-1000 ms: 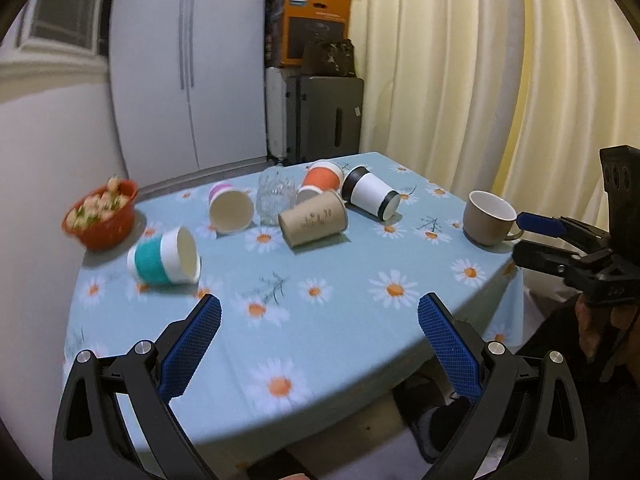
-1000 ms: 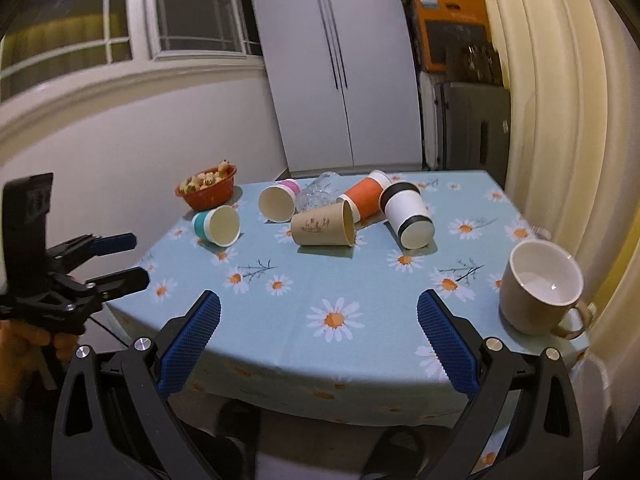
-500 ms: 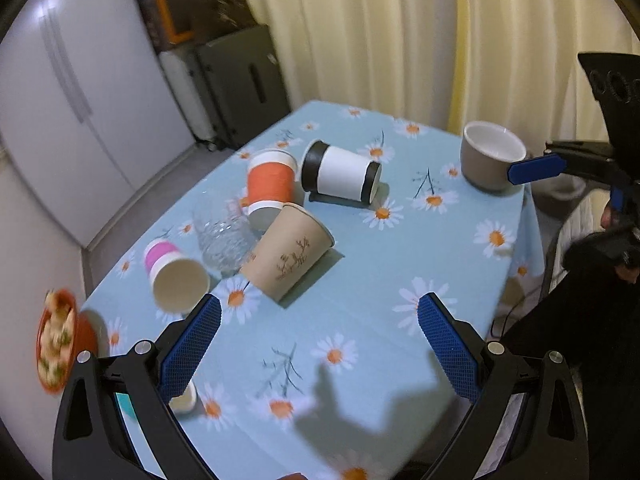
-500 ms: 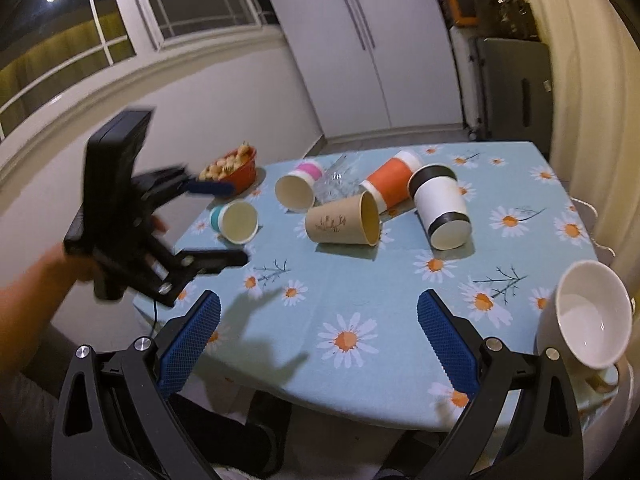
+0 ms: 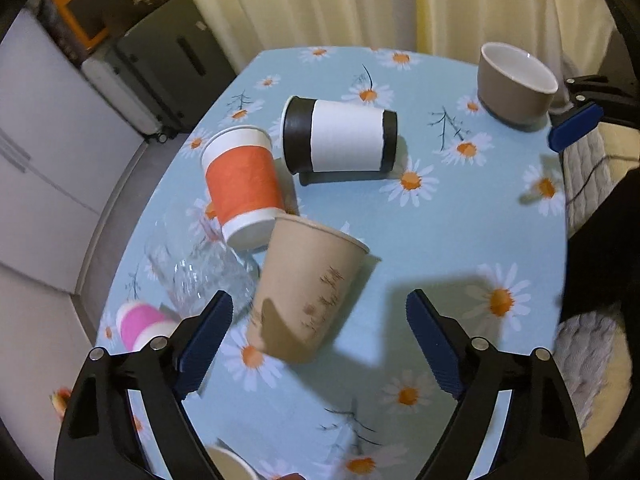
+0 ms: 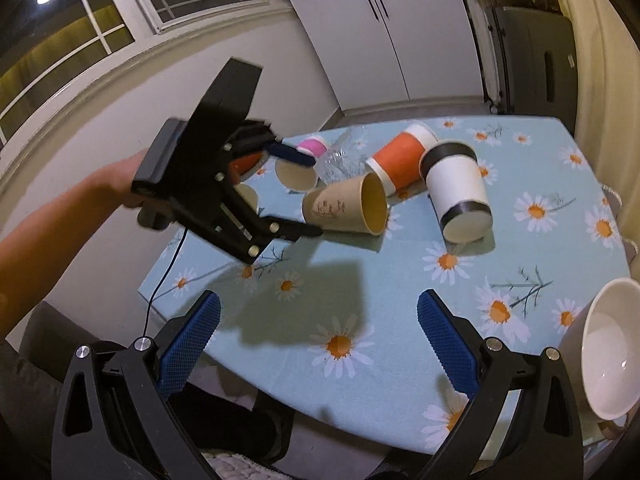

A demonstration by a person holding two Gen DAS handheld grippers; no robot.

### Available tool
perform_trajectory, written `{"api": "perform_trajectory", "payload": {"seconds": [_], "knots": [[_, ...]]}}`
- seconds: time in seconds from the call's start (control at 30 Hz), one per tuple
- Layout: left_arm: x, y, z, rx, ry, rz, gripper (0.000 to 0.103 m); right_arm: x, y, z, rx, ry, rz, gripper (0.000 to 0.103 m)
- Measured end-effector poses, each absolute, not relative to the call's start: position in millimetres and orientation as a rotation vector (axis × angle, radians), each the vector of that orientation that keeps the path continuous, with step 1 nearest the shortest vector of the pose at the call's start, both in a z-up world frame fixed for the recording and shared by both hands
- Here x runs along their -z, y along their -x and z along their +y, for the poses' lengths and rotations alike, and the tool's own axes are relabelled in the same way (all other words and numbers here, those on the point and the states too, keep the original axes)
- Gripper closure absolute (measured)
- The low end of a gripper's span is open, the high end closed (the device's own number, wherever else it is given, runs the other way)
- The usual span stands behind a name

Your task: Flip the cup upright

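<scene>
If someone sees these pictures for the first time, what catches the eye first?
A cluster of paper cups lies tipped over on the daisy tablecloth: a kraft cup, an orange cup and a black-and-white cup. The open left tongs hover over the kraft cup. A beige mug stands upright near the table edge.

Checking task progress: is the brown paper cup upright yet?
No. The brown paper cup lies on its side, open mouth facing sideways, between the open left gripper fingers.

Kraft paper cup [image 5: 308, 292] on its side
</scene>
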State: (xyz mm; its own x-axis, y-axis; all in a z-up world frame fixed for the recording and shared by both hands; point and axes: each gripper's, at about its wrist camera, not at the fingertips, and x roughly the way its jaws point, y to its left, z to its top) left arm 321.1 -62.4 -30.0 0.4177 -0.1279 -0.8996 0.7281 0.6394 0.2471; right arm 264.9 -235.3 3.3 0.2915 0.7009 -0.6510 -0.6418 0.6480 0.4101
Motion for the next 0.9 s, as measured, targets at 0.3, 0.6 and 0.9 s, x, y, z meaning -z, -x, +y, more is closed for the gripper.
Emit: {"api": "perform_trajectory", "payload": {"seconds": [0.3,0.6,0.9], "knots": [[49,-340,-71,0.674,-0.775,1.100,0.021,7,-275,-243,-0.912,-0.128,0.962,0.005],[67,-351,-78,0.673,-0.807,1.129,0.030,12,-279,-239,-0.917,-0.128,0.989,0.005],[71,-354,-82,0.662,-0.789,1.138,0.045,13,-281,-241,-0.901,-0.148,1.000,0.005]]}}
